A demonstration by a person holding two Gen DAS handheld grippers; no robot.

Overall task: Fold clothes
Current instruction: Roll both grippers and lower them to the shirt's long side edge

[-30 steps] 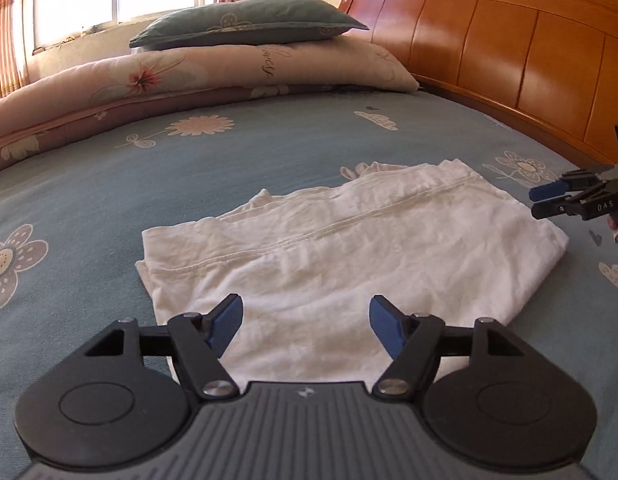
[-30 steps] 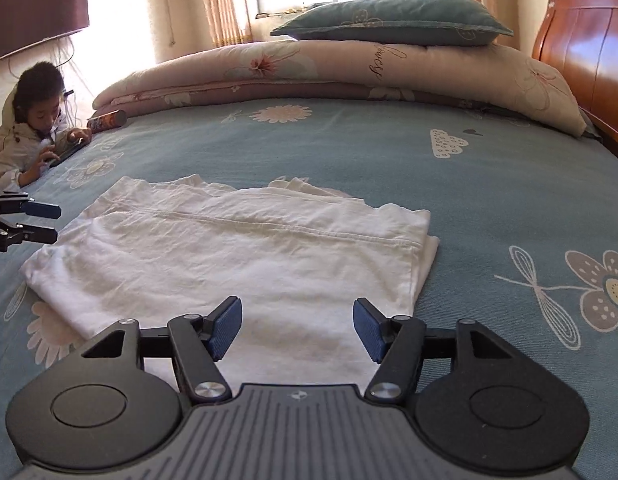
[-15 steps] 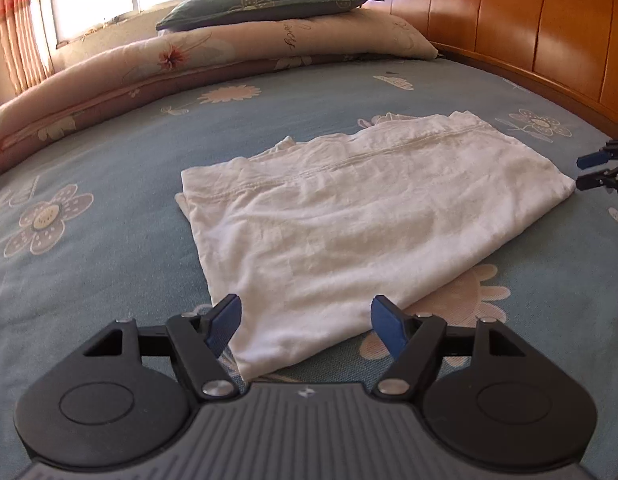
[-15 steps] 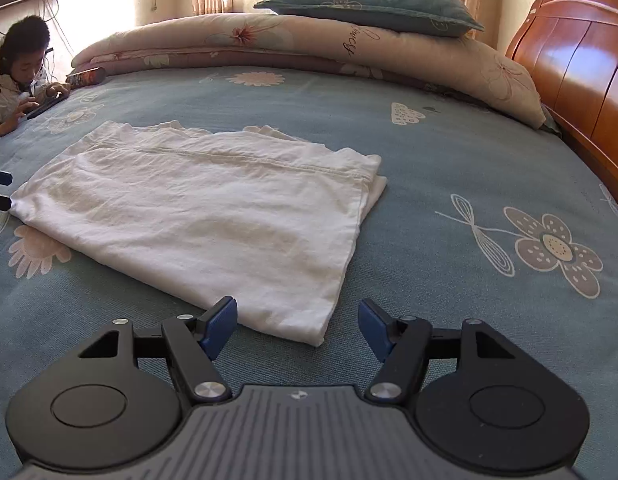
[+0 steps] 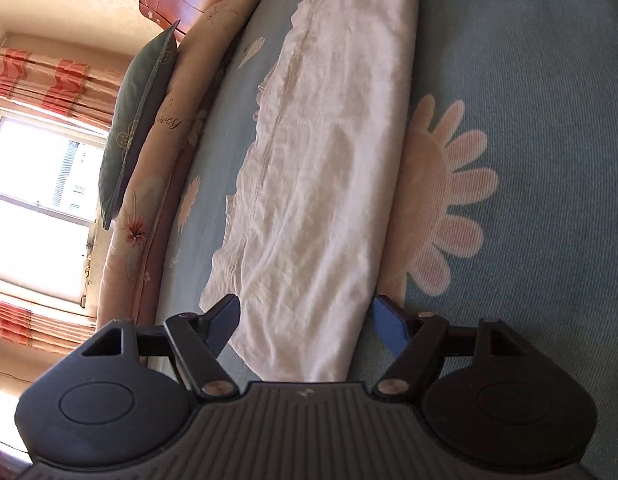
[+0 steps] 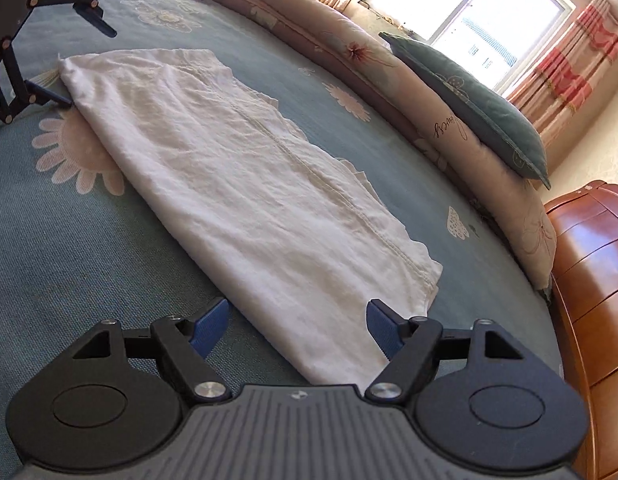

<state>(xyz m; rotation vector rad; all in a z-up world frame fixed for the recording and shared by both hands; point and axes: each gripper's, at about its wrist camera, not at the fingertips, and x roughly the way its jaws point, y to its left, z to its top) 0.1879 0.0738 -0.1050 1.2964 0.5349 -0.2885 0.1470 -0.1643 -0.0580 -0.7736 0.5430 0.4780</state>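
Straddling opposite ends of a folded white cloth [image 5: 325, 168], the left tool [image 5: 307, 322] is spread and the right tool [image 6: 297, 322] is widening, pads clear of it. It lies flat on the blue flowered bed [image 6: 89, 248], near 2 pillows [image 6: 461, 92].

Left gripper [image 5: 305, 320], seen from its own wrist view: rolled well over to one side and pitched downward, its two blue-padded fingers [image 5: 389, 330] spread wide with nothing pressed between the pads. In the right wrist view the same gripper appears at the far upper left, black linkage arms splayed, fingers apart. Right gripper [image 6: 297, 322]: likewise rolled and tilted downward, jaws opening, pads clear of any contact. Its fingertip alone shows at the top edge of the left wrist view. The two grippers face each other from opposite ends.
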